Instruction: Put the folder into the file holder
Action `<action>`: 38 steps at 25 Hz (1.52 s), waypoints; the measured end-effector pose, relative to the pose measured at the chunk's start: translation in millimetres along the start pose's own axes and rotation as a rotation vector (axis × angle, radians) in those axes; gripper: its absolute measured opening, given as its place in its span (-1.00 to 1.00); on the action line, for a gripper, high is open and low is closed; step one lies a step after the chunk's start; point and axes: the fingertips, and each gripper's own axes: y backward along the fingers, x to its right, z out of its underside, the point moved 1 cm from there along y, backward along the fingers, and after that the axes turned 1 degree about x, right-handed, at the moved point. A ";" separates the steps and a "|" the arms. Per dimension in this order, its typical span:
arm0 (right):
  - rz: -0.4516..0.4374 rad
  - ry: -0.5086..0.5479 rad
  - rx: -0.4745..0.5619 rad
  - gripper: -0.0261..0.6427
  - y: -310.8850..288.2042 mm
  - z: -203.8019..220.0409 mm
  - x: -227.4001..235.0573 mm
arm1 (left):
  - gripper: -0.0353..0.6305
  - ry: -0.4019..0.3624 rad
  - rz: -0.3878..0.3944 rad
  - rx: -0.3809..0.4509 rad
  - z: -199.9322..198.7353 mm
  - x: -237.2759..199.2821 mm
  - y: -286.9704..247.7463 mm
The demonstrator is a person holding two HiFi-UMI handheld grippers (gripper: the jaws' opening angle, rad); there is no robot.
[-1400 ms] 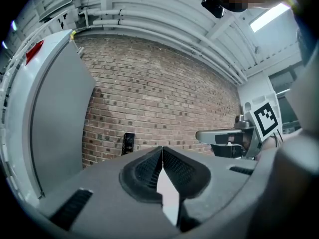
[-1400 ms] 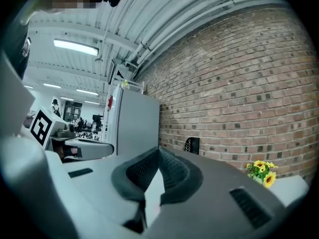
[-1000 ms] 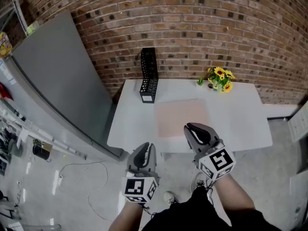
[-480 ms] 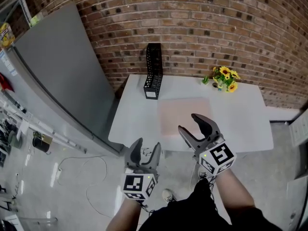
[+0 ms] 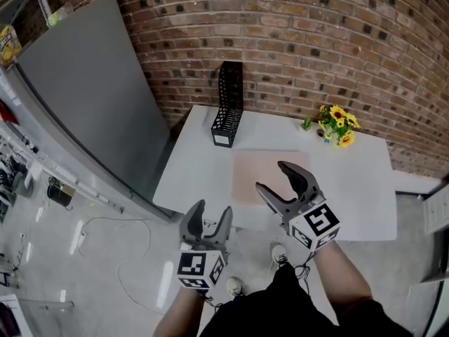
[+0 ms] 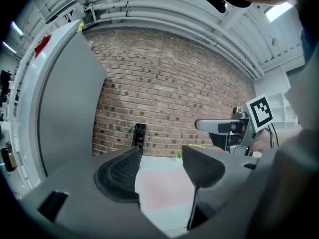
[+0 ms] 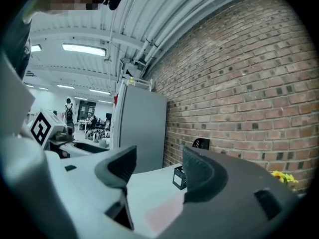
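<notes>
A pale pink folder [image 5: 251, 175] lies flat on the white table [image 5: 351, 181], near its front edge. At the table's far left corner a black mesh file holder [image 5: 229, 104] stands upright against the brick wall. My right gripper [image 5: 271, 176] hovers over the folder's near right part, jaws opening, nothing between them. My left gripper [image 5: 210, 213] hangs off the table's front edge, jaws also opening and empty. The left gripper view shows the folder [image 6: 164, 190], the holder [image 6: 139, 135] and the right gripper [image 6: 234, 128] ahead. In the right gripper view the holder [image 7: 181, 177] stands beyond the folder [image 7: 162, 214].
A small bunch of yellow flowers [image 5: 335, 123] sits at the table's far right by the wall. A tall grey cabinet [image 5: 84, 97] stands to the left of the table. Cables [image 5: 133, 258] lie on the floor below the left gripper.
Both grippers went from shut to open. The right gripper's jaws spread over the folder's near edge, and the table and holder sit slightly lower and further right in view.
</notes>
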 end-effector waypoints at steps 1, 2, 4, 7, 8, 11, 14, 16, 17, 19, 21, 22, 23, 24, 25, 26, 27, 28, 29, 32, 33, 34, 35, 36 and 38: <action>-0.020 0.000 -0.005 -0.04 -4.3 1.8 5.4 | -0.12 0.008 -0.016 -0.001 0.4 -0.4 -5.2; -0.041 0.001 -0.011 -0.03 -8.8 3.9 11.1 | -0.12 0.018 -0.032 -0.003 1.4 -0.7 -10.6; -0.082 0.001 -0.024 -0.02 -17.9 8.9 24.1 | -0.12 0.036 -0.063 -0.009 3.8 -0.4 -22.2; -0.136 -0.002 -0.041 0.00 -32.5 16.5 43.8 | -0.12 0.063 -0.109 -0.015 7.5 -0.7 -39.5; -0.153 0.000 -0.046 0.00 -37.5 18.9 49.4 | -0.12 0.071 -0.125 -0.019 9.4 -1.1 -44.8; -0.205 0.003 -0.050 0.00 -51.9 25.5 64.4 | -0.12 0.088 -0.169 -0.031 16.3 -2.0 -59.4; -0.252 0.005 -0.059 0.01 -64.0 33.2 77.4 | -0.12 0.107 -0.208 -0.045 24.0 -1.5 -72.7; -0.286 0.008 -0.068 0.02 -71.7 38.0 83.9 | -0.12 0.123 -0.238 -0.044 27.4 -2.1 -81.1; -0.303 0.011 -0.072 0.02 -75.6 40.2 87.0 | -0.12 0.133 -0.251 -0.044 29.3 -2.3 -85.3; -0.334 0.011 -0.081 0.02 -83.1 44.9 93.2 | -0.12 0.165 -0.277 -0.043 33.2 -2.6 -93.1; -0.363 0.013 -0.089 0.02 -89.1 49.8 100.0 | -0.12 0.202 -0.307 -0.042 37.5 -2.7 -99.5; -0.377 0.014 -0.091 0.02 -91.4 52.1 103.4 | -0.12 0.213 -0.322 -0.043 39.7 -2.4 -102.3; -0.389 0.015 -0.092 0.02 -93.5 54.1 106.7 | -0.12 0.220 -0.336 -0.045 41.9 -2.0 -104.8; -0.401 0.015 -0.093 0.02 -95.6 55.9 109.8 | -0.12 0.227 -0.350 -0.046 44.2 -1.7 -106.8; -0.413 0.014 -0.094 0.02 -97.7 57.6 112.6 | -0.12 0.235 -0.365 -0.047 46.4 -1.4 -108.2; -0.425 0.012 -0.095 0.02 -99.8 59.4 114.9 | -0.12 0.245 -0.380 -0.049 48.5 -1.0 -109.1; -0.438 0.009 -0.098 0.02 -101.9 61.3 116.8 | -0.12 0.258 -0.397 -0.051 50.9 -0.7 -109.4; -0.451 0.006 -0.101 0.02 -103.9 63.6 118.3 | -0.12 0.275 -0.414 -0.052 53.6 -0.5 -109.5; -0.463 0.004 -0.104 0.02 -105.8 66.3 119.8 | -0.12 0.296 -0.430 -0.052 57.1 -0.4 -109.5; -0.493 -0.004 -0.118 0.02 -110.7 76.3 124.4 | -0.11 0.375 -0.472 -0.051 69.4 -0.5 -108.9; -0.503 -0.007 -0.123 0.02 -111.9 79.5 125.7 | -0.11 0.395 -0.485 -0.054 73.4 -0.2 -108.4; -0.512 -0.010 -0.129 0.02 -112.7 82.3 126.7 | -0.10 0.409 -0.499 -0.059 77.1 0.4 -107.8; -0.520 -0.014 -0.133 0.02 -113.0 84.7 127.8 | -0.10 0.421 -0.512 -0.064 80.4 1.2 -107.1; -0.527 -0.018 -0.137 0.02 -113.0 86.9 128.9 | -0.10 0.431 -0.524 -0.069 83.3 1.8 -106.7; -0.538 -0.024 -0.144 0.02 -113.1 91.4 131.4 | -0.09 0.453 -0.545 -0.074 89.4 2.5 -106.8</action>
